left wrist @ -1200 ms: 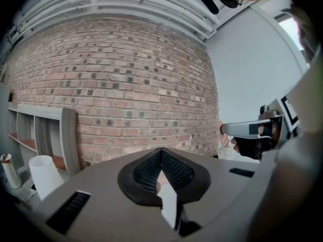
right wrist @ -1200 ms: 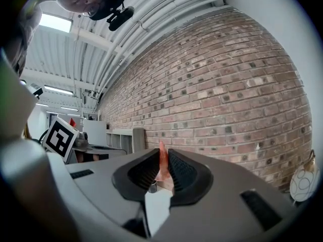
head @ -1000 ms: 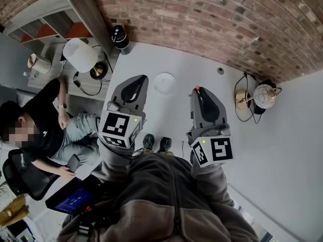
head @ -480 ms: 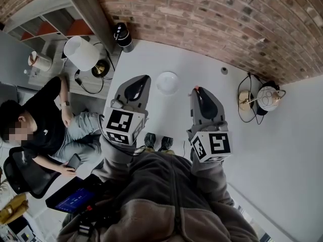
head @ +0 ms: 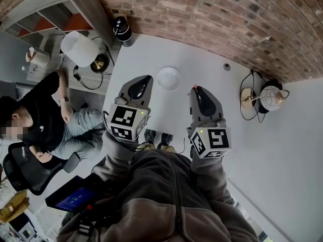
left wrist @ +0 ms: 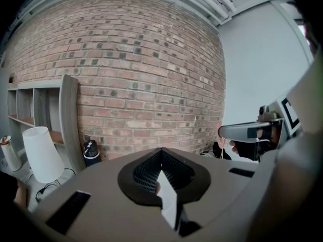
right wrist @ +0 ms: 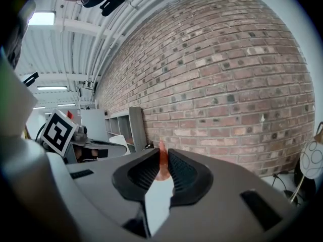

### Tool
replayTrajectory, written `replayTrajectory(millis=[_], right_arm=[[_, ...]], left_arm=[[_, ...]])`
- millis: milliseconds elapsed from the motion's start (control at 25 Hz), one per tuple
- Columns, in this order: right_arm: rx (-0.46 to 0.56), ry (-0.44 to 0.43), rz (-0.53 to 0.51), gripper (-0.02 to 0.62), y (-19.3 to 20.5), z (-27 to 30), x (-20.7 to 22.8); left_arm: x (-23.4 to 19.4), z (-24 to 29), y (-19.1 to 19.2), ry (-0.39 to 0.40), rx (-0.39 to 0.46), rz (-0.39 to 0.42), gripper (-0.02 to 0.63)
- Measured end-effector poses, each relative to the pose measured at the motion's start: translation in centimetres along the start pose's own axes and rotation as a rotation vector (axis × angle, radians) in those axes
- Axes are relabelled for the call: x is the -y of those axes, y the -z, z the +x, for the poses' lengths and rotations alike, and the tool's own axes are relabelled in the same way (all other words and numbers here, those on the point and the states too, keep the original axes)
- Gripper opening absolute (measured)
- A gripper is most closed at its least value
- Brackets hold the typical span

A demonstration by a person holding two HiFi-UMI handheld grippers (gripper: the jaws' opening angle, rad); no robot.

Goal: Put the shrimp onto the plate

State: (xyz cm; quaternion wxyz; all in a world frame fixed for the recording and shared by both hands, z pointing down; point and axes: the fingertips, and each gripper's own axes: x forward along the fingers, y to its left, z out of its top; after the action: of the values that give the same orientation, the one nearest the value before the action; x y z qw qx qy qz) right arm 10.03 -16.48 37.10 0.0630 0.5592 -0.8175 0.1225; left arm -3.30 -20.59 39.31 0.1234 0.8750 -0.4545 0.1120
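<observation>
Shrimp gripped, plate still waiting!
The right gripper point(right wrist: 162, 174) is clamped on the shrimp point(right wrist: 162, 160), an orange sliver poking up between its jaws. The white plate point(head: 168, 78) lies at the gripper's 11 o'clock, bare as far as I can tell. The left gripper point(left wrist: 161, 174) is pinched closed on nothing. Left to do: carry across and release. Most of the shrimp is buried between the pads, and neither gripper view shows the plate.
</observation>
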Motion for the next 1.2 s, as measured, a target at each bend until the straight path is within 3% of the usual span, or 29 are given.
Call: replayTrajectory(millis=[560,840,1000,1200], right_arm=[[-0.142,-0.031,0.027,0.052,6.3,3.2,-0.2],[-0.213,-0.046,0.022,0.052,9.5,4.6,-0.4],[-0.256,-0.052,0.039,0.052,11.7,5.5,-0.3],[-0.300,-0.053,0.052,0.052,14.2,7.0,0.2]], left_arm=[[-1.0,2.1,7.1,-0.009,-0.153,-0.035,0.005],[-1.1,3.1,10.9,-0.003,-0.188,-0.043,0.005],[-1.1,2.9,14.1,-0.007,-0.295,-0.069,0.005],[-1.3,3.2,16.8,-0.012,-0.361,-0.104,0.005]])
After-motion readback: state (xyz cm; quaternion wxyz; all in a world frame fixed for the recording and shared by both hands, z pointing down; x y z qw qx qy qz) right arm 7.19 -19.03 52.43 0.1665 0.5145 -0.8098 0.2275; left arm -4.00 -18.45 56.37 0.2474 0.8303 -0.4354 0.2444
